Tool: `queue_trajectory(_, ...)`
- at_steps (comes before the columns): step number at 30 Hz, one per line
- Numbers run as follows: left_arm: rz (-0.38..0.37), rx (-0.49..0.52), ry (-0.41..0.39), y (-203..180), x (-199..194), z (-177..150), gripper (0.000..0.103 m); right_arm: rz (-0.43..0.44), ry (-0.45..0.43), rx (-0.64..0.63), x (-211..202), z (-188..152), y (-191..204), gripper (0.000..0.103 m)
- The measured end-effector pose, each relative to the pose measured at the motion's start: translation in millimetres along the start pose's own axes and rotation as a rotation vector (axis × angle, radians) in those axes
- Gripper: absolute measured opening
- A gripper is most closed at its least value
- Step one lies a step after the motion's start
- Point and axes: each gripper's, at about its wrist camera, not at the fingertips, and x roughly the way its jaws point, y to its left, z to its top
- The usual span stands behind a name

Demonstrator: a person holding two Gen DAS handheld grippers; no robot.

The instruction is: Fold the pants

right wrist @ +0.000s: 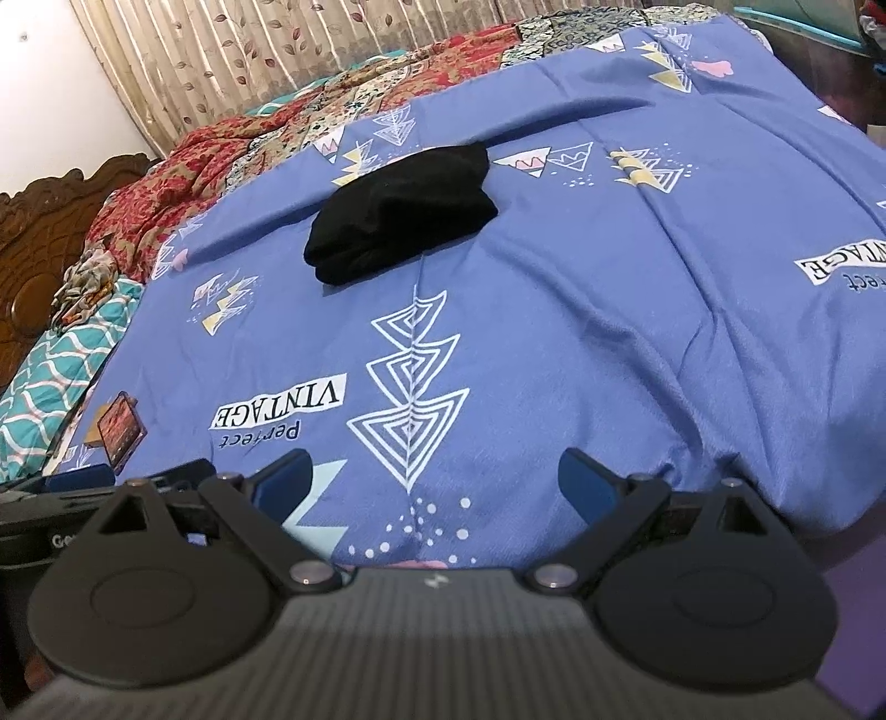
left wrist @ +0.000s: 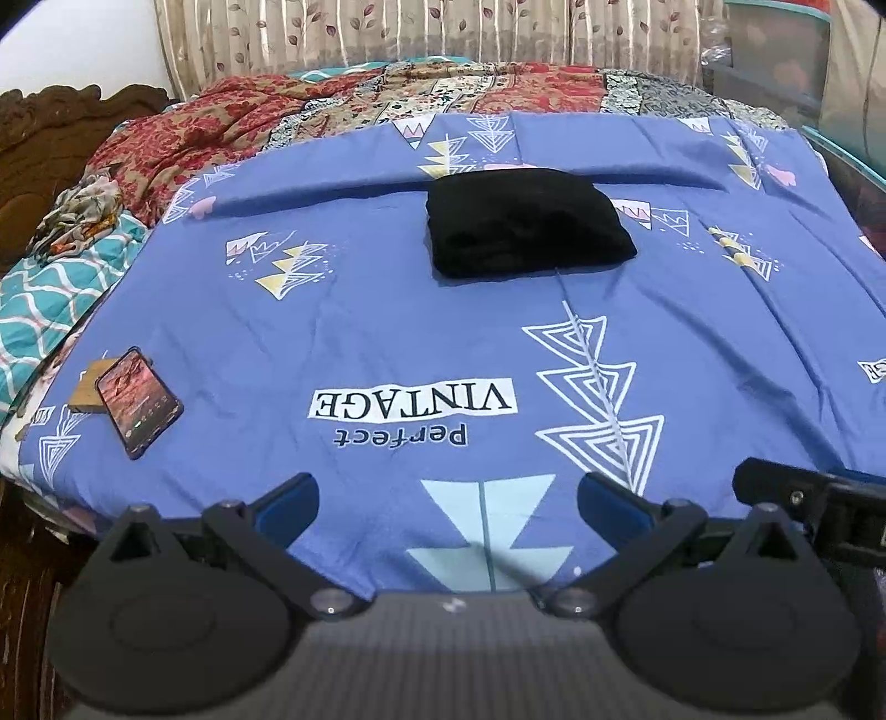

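Black pants [left wrist: 526, 224] folded into a compact, thick rectangle, lying flat on the blue bedsheet [left wrist: 343, 310], well up the bed toward the far side. Left gripper [left wrist: 448, 501] low at the near edge of the bed, jaws spread wide, nothing between the blue pads [left wrist: 290, 498]. Pants well apart from it, straight ahead and a touch to the right, with the "Perfect VINTAGE" print [left wrist: 412, 401] and a white stack of triangles [left wrist: 595, 387] lying between. Right gripper [right wrist: 434, 487] likewise down at the near edge, jaws wide apart and empty, blue pads [right wrist: 587, 487] clear of any cloth. From the right wrist view, pants [right wrist: 401, 213] ahead and off to the left, far up the sheet, the triangle motif [right wrist: 412, 376] running from just past the fingers toward them. No contact between either gripper and the pants. A long raised crease in the sheet running just behind the bundle. Phone [left wrist: 138, 401] with a lit screen resting at the left side of the sheet, propped on a wooden block [left wrist: 91, 385], well away from the pants. Red patterned quilt [left wrist: 232, 119] bunched at the far left, teal patterned blanket [left wrist: 50, 299] beside it, leaf-print curtain [left wrist: 421, 33] behind the bed.
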Motion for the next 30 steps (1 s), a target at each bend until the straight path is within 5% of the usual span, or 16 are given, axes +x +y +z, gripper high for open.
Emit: queue_trajectory(30, -0.011, -0.008, 0.023, 3.0, 2.8, -2.2, 0.103, 0.003, -0.009, 0.018, 1.6, -0.9, -0.2, 0.097)
